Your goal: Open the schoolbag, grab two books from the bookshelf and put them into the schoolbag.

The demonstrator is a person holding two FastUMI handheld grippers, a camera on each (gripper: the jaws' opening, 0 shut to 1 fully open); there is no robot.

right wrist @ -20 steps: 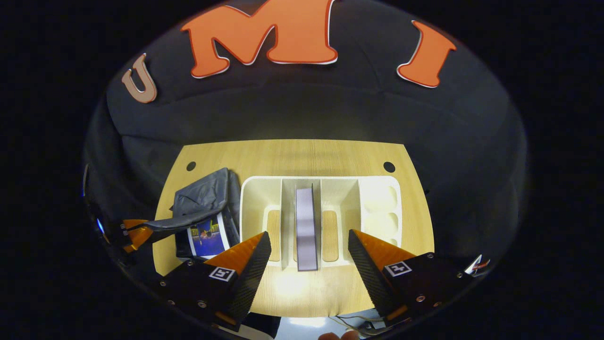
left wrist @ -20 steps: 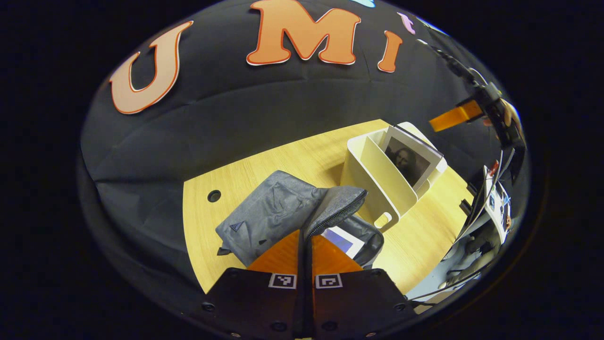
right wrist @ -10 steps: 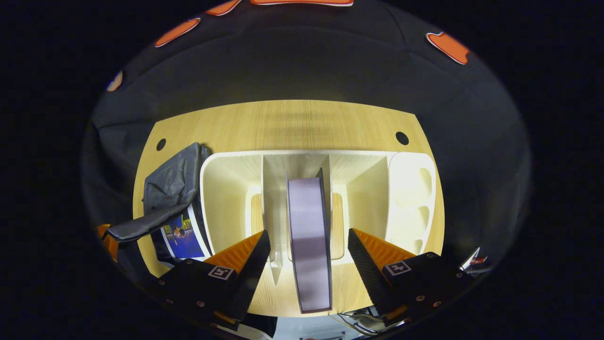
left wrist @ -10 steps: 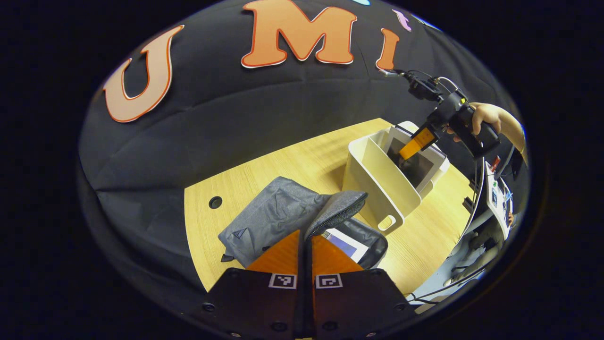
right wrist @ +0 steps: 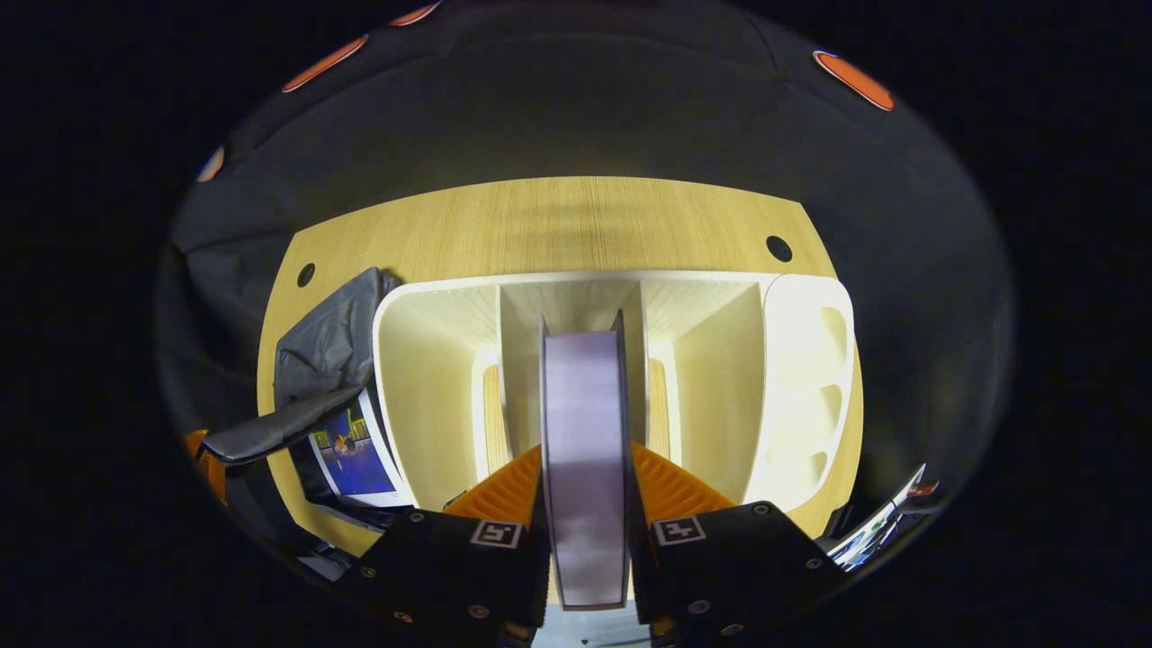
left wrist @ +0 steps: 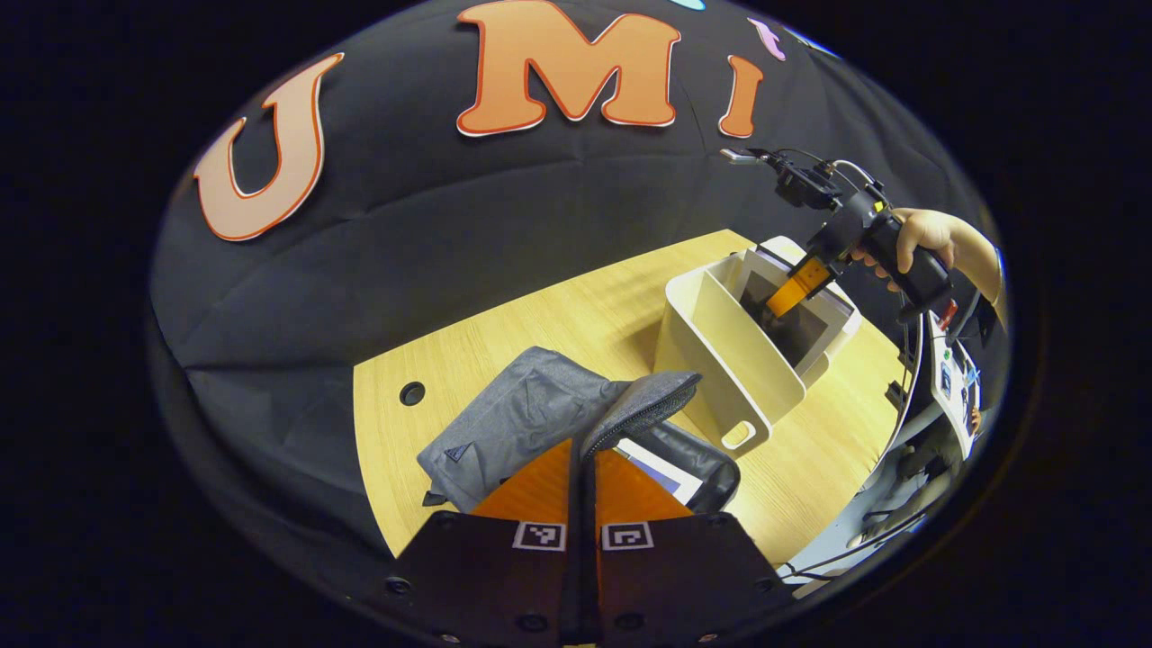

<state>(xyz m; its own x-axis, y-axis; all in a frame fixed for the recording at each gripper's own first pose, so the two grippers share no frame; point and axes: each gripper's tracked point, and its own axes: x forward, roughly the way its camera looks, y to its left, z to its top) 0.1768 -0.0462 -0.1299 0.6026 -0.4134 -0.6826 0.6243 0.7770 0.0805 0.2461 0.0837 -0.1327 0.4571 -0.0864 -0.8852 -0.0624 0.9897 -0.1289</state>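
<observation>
On the wooden counter, the right tongs have just closed on the second book in the bookshelf; lifting comes next. The left tongs stay pinched on the schoolbag flap.

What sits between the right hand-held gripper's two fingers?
The second book, standing in the bookshelf's middle slot, seen in the right gripper view.

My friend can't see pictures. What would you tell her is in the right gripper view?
The right gripper has its jaws closed on a book standing in the middle slot of a cream bookshelf on a wooden table. Left of it lies a grey schoolbag, open, with another book inside.
</observation>
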